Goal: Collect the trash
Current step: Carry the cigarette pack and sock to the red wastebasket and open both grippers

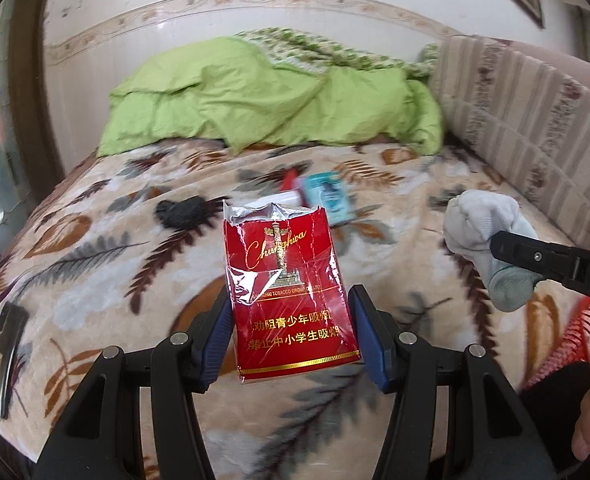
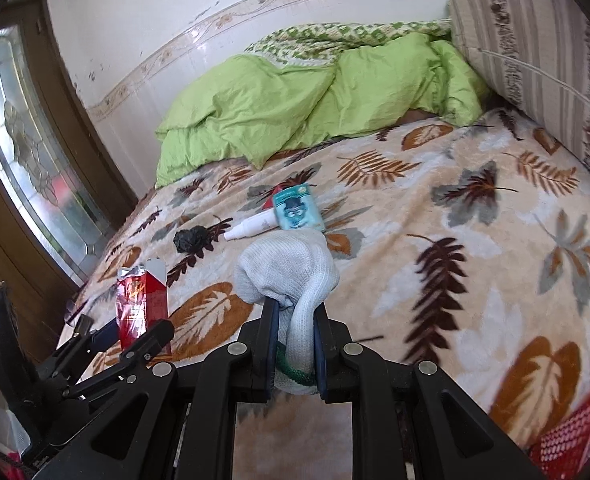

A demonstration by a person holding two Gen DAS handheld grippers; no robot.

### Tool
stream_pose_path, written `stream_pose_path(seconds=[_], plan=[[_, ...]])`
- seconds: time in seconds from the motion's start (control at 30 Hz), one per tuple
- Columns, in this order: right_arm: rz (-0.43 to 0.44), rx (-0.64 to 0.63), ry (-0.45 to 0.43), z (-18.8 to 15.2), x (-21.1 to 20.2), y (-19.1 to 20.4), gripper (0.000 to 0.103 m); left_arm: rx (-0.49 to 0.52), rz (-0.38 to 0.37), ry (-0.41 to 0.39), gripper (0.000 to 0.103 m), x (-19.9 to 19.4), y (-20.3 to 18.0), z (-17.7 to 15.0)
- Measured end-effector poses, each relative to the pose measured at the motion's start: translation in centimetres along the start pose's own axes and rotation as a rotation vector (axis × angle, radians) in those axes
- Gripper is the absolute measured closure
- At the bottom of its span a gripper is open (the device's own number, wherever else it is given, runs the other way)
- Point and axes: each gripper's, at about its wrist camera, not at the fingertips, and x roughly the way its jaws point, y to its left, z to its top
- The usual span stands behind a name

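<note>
Currently I am holding two pieces of trash above the bed: my left gripper (image 1: 291,332) is clamping a torn red Chunghwa cigarette pack (image 1: 291,292), crinkled foil showing at its top, and my right gripper (image 2: 293,344) is clenching a soft ribbed grey-white sock (image 2: 291,276). Neither is binned yet. Still lying mid-bed on the plush leaf-patterned blanket (image 2: 475,240) are a crumpled black wad (image 2: 191,240), a white tube (image 2: 251,226) and a teal packet (image 2: 297,210). A red mesh basket (image 2: 575,444) is peeking in at the near right edge.

Left claw (image 1: 291,328) clamped on a red pack (image 1: 291,300), right claw (image 2: 293,340) on a balled sock (image 2: 291,276).
</note>
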Motion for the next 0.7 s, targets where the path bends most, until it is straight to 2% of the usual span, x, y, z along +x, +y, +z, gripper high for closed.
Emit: stream_pose_path(seconds=[0.13, 0.17, 0.47, 0.57, 0.7], plan=[[-0.064, 0.059, -0.036, -0.9, -5.3, -4.4, 0.087, 0.071, -0.133, -0.018, 0.047, -1.9, -3.9, 0.5], [-0.086, 0.079, -0.045, -1.2, -6.7, -5.7, 0.087, 0.086, -0.190, -0.009, 0.047, -2.3, -5.3, 0.8], [-0.335, 0.314, -0.117, -4.8, -18.7, -18.3, 0.087, 0.220, -0.542, 0.062, 0.047, -4.8, -18.3, 2.5], [-0.392, 0.372, -0.132, -5.8, -21.0, -21.0, 0.086, 0.252, -0.650, 0.112, 0.047, -4.9, -22.5, 2.5], [-0.442, 0.441, -0.137, -7.1, -22.8, -23.9, 0.085, 0.305, -0.752, 0.171, 0.047, -4.9, -27.9, 1.9]])
